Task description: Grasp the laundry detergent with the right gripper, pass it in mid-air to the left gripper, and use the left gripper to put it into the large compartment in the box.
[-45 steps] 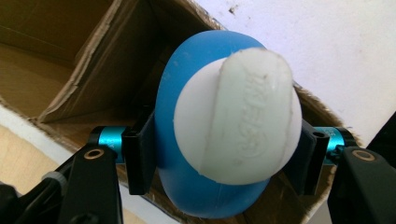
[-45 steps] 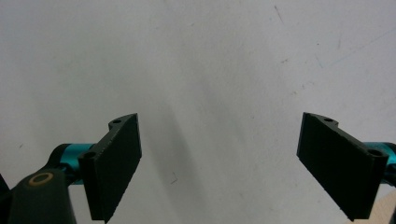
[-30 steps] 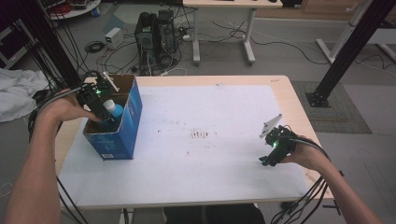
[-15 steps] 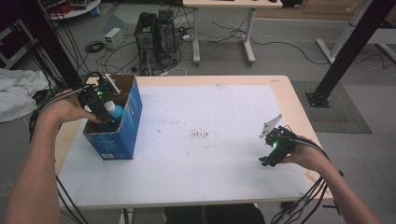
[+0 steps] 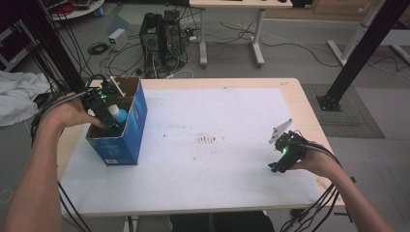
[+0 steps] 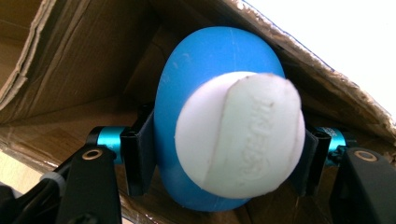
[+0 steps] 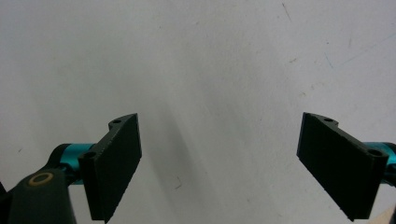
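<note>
A blue bottle [image 5: 117, 114] with a white cap sits in the open top of a blue cardboard box [image 5: 137, 126] at the table's left. My left gripper [image 5: 110, 124] reaches into the box and is shut on the bottle. In the left gripper view the blue bottle [image 6: 205, 84] fills the space between the two black jaws, its white cap [image 6: 240, 135] facing the camera, with brown box walls behind. My right gripper [image 5: 274, 167] rests low over the white tabletop at the right, open. In the right gripper view the right gripper [image 7: 219, 163] has its jaws wide apart with nothing between them.
The white table surface [image 5: 212, 164] has a small brown smudge [image 5: 207, 139] near its middle. Beyond the far edge stand computer towers [image 5: 159, 34], tangled cables and a desk's legs. A black post base [image 5: 333, 99] stands off the right edge.
The left hand and gripper have shifted slightly with the bottle inside the box. The right gripper has not moved.
</note>
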A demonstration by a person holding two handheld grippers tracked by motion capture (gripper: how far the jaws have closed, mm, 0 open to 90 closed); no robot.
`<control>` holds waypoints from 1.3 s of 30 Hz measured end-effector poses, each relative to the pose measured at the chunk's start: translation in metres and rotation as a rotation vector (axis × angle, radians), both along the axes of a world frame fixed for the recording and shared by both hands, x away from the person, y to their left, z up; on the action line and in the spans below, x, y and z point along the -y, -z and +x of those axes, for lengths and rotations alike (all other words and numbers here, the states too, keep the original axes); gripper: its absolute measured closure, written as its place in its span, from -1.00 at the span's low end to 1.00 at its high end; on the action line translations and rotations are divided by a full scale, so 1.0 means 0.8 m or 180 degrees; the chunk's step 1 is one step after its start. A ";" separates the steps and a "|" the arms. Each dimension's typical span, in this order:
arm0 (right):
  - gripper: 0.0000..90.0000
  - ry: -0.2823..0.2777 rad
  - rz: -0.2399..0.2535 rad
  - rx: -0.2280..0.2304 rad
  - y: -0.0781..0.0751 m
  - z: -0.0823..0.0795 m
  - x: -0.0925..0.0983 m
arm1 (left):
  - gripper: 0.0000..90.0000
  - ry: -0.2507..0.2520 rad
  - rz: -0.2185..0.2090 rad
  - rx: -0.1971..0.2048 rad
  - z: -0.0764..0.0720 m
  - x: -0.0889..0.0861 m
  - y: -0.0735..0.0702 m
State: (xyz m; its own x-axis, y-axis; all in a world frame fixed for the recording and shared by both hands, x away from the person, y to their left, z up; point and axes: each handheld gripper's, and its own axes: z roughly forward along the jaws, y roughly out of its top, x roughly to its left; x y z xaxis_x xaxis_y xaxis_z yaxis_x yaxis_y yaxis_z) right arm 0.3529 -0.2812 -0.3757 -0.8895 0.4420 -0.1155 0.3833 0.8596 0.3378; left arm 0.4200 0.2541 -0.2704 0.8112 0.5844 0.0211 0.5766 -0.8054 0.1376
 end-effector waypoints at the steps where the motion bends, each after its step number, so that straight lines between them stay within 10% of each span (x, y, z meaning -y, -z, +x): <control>1: -0.71 -0.0001 -0.0005 0.0001 0.000 0.000 0.000 | -0.19 -0.0014 0.0012 0.0007 0.000 0.001 0.000; 17: -0.71 -0.0001 -0.0006 0.0007 0.001 0.000 0.003 | -0.31 -0.0058 -0.0026 0.0002 0.000 0.000 -0.012; 39: -0.71 0.0048 -0.0014 -0.0007 -0.004 -0.004 0.005 | -0.40 -0.0118 -0.0063 0.0337 -0.009 0.001 -0.083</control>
State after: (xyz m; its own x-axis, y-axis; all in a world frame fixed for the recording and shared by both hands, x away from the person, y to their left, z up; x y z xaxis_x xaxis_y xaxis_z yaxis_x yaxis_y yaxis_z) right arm 0.3497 -0.2855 -0.3723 -0.8830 0.4549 -0.1155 0.3970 0.8552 0.3331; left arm 0.4126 0.2533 -0.2039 0.7829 0.6150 0.0937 0.5873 -0.7803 0.2151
